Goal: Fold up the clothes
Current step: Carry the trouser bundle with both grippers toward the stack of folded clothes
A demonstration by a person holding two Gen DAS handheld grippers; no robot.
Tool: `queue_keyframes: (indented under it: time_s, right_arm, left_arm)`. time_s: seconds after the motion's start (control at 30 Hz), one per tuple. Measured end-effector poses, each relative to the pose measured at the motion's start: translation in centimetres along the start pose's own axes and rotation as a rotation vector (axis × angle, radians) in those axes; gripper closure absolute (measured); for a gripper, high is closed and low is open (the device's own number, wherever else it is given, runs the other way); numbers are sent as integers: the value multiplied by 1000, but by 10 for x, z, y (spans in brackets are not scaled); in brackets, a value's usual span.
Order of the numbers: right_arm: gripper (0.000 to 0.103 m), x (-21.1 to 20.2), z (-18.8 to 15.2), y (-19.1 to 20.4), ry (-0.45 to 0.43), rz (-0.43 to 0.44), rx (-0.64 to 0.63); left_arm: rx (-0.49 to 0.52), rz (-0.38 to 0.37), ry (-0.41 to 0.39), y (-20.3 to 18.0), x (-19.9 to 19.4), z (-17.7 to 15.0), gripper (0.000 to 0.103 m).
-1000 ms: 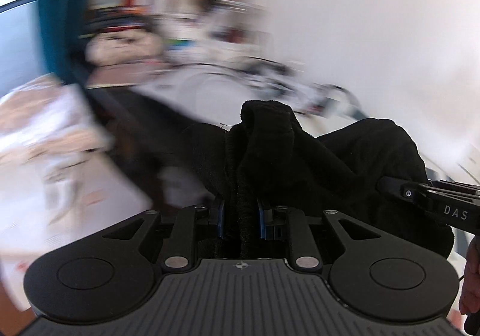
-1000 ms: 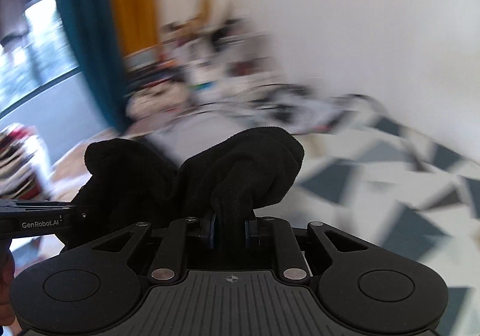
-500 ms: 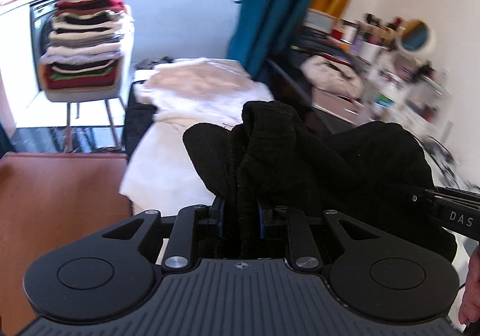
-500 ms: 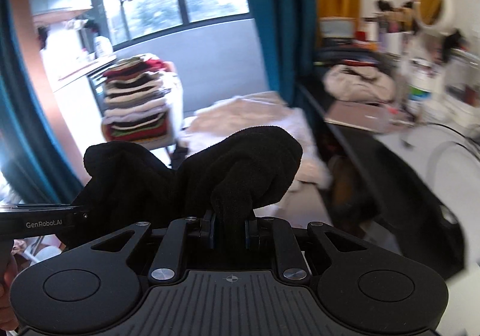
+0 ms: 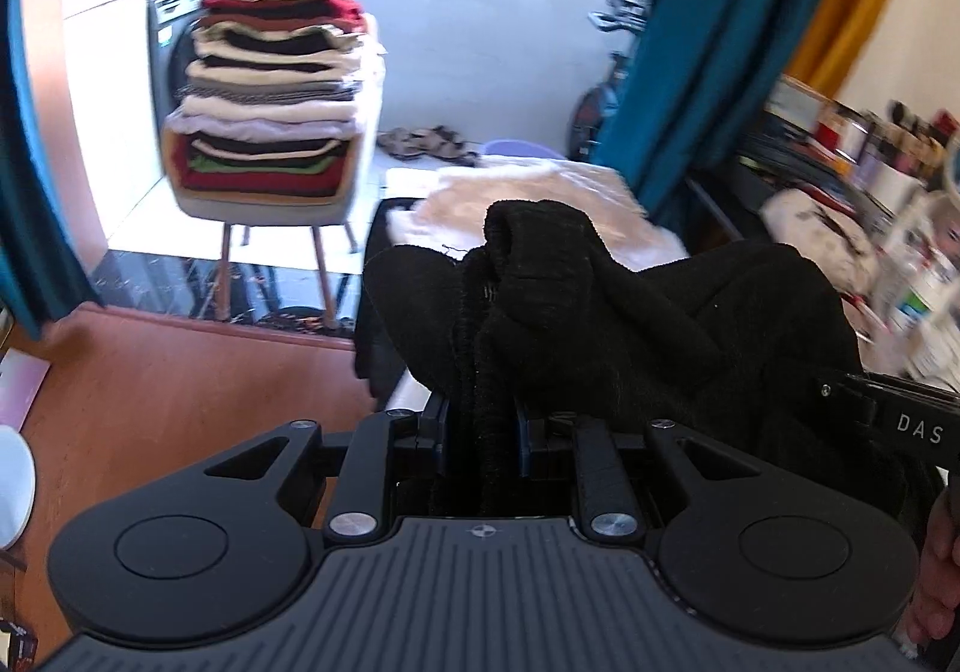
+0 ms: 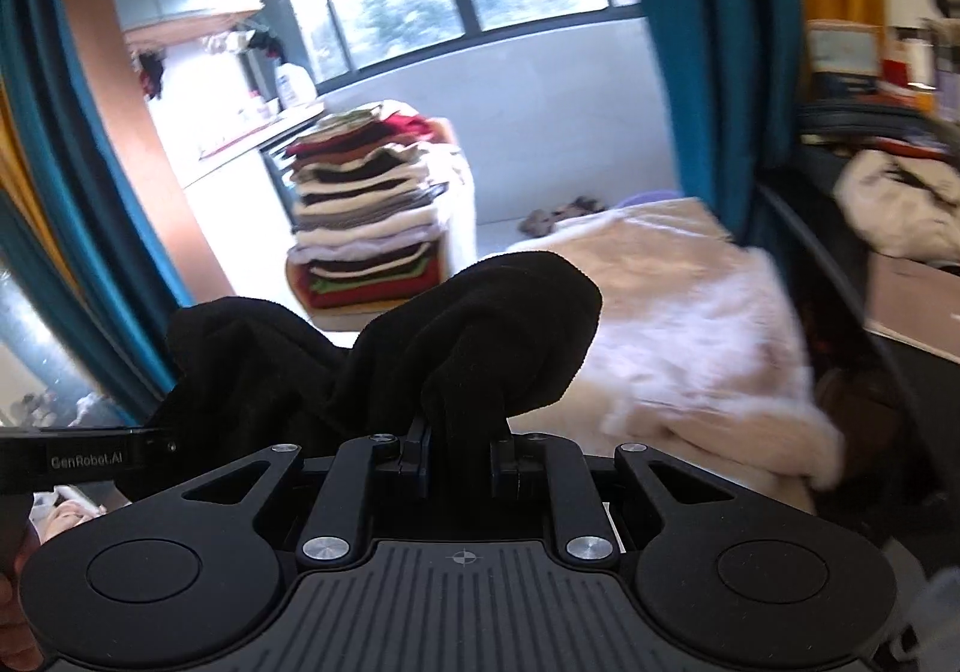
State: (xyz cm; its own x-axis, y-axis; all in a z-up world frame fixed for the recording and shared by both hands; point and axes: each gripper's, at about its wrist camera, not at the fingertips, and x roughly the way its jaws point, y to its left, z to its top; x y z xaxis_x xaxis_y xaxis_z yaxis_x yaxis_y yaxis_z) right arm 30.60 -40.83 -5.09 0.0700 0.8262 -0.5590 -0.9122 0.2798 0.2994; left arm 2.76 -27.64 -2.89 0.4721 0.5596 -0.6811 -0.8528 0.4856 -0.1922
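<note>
Evidently I'm carrying, not folding; left gripper (image 5: 480, 432) and right gripper (image 6: 459, 447) are each clamped on the bunched black garment (image 5: 600, 324), held aloft between them; next, probably, I set it on the stack (image 5: 270, 90).

In the left wrist view, the bunched black garment (image 5: 600, 330) blocked the centre and right of the frame. The chair (image 5: 264, 204) loaded with stacked folded clothes (image 5: 270, 90) obstructed the upper left. The wooden floor (image 5: 180, 372) at lower left lay open. In the right wrist view, the teal curtain (image 6: 708, 72) stood at upper right, and the cream bedding (image 6: 678, 324) filled the right centre.
</note>
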Motion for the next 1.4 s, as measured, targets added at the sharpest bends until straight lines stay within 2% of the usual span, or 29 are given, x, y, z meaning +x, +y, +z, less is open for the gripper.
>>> queue_keyframes:
  time_s: [0.1, 0.2, 0.33, 0.5, 0.7, 0.9, 1.1, 1.2, 1.27, 1.4]
  right_arm:
    - [88, 47, 15, 23, 35, 6, -8]
    - [88, 92, 27, 56, 53, -20, -27]
    - [88, 158, 46, 117, 79, -86, 8]
    - [88, 239, 72, 196, 101, -105, 122]
    - [88, 297, 99, 253, 56, -138, 134]
    - [88, 351, 130, 253, 44, -206, 146]
    - [88, 436, 171, 227, 7, -187, 180]
    - [88, 491, 212, 211, -27, -159, 181]
    - [88, 529, 251, 201, -31, -139, 192]
    - [88, 594, 342, 187, -49, -76, 155]
  left_arm:
    - [-38, -8, 15, 44, 27, 19, 82]
    - [-66, -59, 41, 92, 53, 42, 82]
    - [17, -77, 39, 165, 70, 90, 82]
    - [109, -72, 29, 245, 86, 155, 82]
    - [68, -111, 22, 304, 122, 206, 83]
    - [40, -197, 106, 330, 188, 248, 82]
    - [103, -193, 91, 342, 262, 320, 83]
    - [113, -170, 85, 344, 307, 373, 82]
    - [105, -156, 85, 348, 332, 412, 83]
    - [88, -145, 8, 360, 364, 492, 82]
